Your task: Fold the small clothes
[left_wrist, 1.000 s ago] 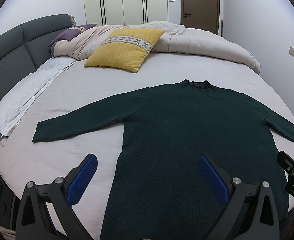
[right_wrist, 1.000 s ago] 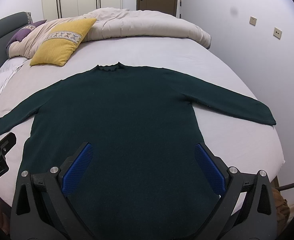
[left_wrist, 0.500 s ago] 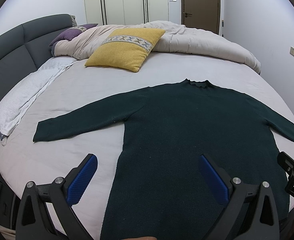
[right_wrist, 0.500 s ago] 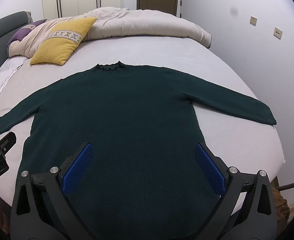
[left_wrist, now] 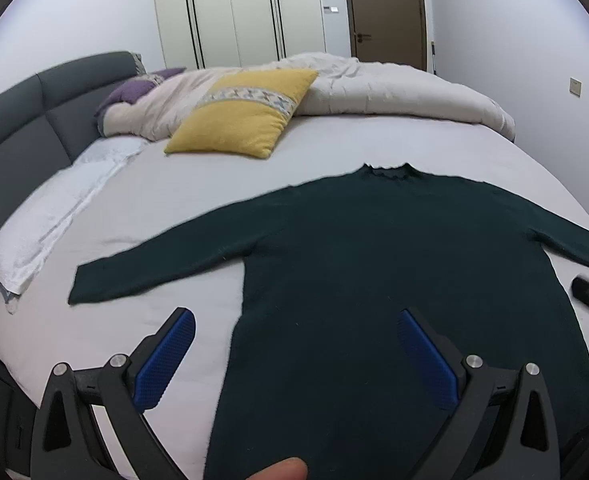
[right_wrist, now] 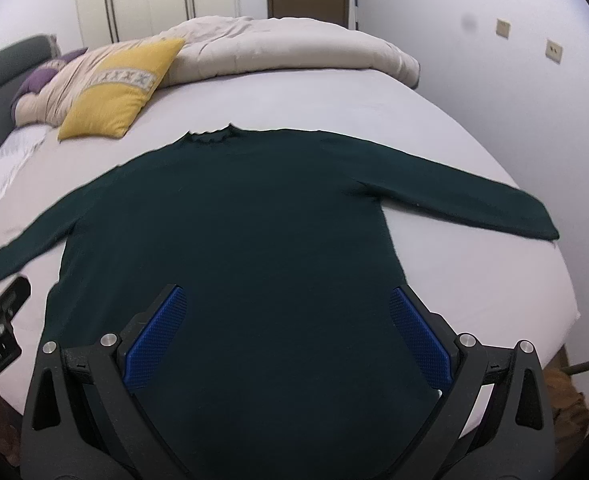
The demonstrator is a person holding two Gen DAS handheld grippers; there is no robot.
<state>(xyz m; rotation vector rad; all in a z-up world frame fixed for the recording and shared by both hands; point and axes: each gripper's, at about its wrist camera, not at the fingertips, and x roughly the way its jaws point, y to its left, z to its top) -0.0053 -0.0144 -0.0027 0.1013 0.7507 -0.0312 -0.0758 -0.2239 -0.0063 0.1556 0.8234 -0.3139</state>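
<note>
Both mounted at the wrists, looking forward and down over the bed (left_wrist: 334, 152) from its foot, close above the sweater (left_wrist: 374, 260). Left view angled toward the headboard (left_wrist: 26, 120); shared: sweater (right_wrist: 254, 220), yellow pillow (right_wrist: 114, 84).

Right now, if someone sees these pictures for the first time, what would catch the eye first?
First the dark green sweater, spread flat with both sleeves out across the pale bed. Then the yellow cushion, far from the sweater, leaning on the bunched duvet. Low in each view, an open claw with blue pads: left claw, right claw.
</note>
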